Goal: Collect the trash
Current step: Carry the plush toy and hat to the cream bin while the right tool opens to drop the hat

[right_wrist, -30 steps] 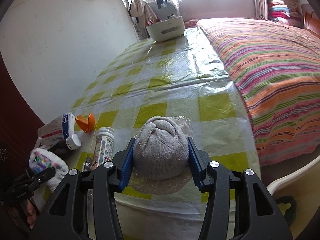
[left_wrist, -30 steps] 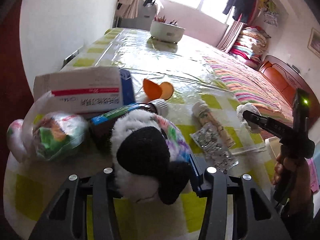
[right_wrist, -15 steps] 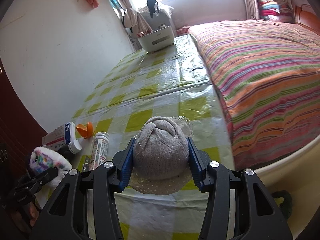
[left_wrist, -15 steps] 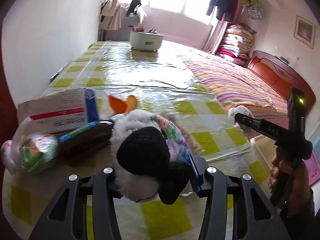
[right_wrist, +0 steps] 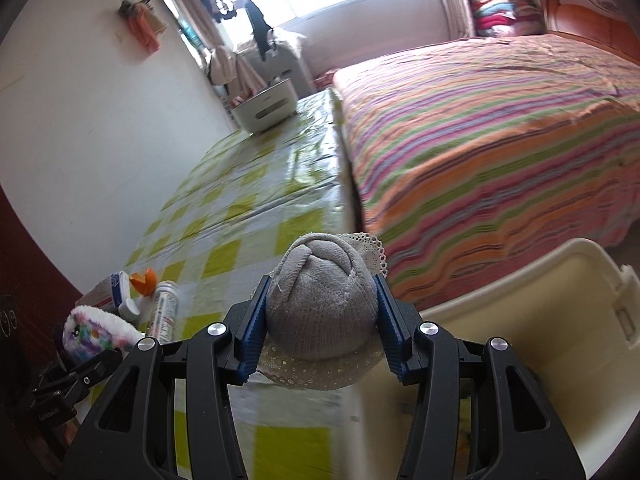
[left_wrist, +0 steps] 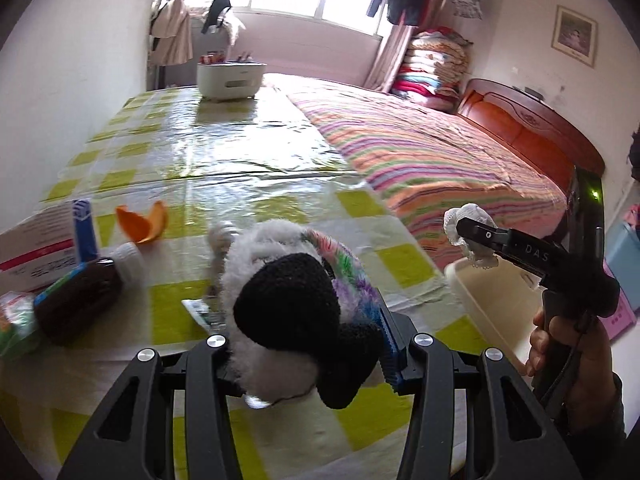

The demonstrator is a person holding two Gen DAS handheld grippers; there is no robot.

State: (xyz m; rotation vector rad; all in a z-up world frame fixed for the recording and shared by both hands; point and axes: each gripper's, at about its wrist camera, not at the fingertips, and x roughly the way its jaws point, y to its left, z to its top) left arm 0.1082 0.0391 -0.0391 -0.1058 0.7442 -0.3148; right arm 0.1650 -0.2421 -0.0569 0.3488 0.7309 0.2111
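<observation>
Trash here is soft stuff already in hand: the left claw is clamped on a fluffy plush, white and black with rainbow fuzz, and the right claw is clamped on a grey knit sock ball with a lace trim. Both look light and squashy, so they should give under the pads rather than slip; a grip across the thick middle, as now, seems the safe hold, while the lace edge or a loose tuft would likely pull free. The plush sits between the left jaws and bulges above them, above the near edge of the table. The sock fills the gap between the right jaws, its lace hanging below, and it hangs by the table's corner with the cream bin just to the right and below. Judging by that, the bin is where both go, and the right claw is the nearer to it. More trash lies on the table at the left: an orange peel, a dark bottle, a white box and a white tube. The bottle looks hard, smooth and apt to roll; the peel is thin and limp.
</observation>
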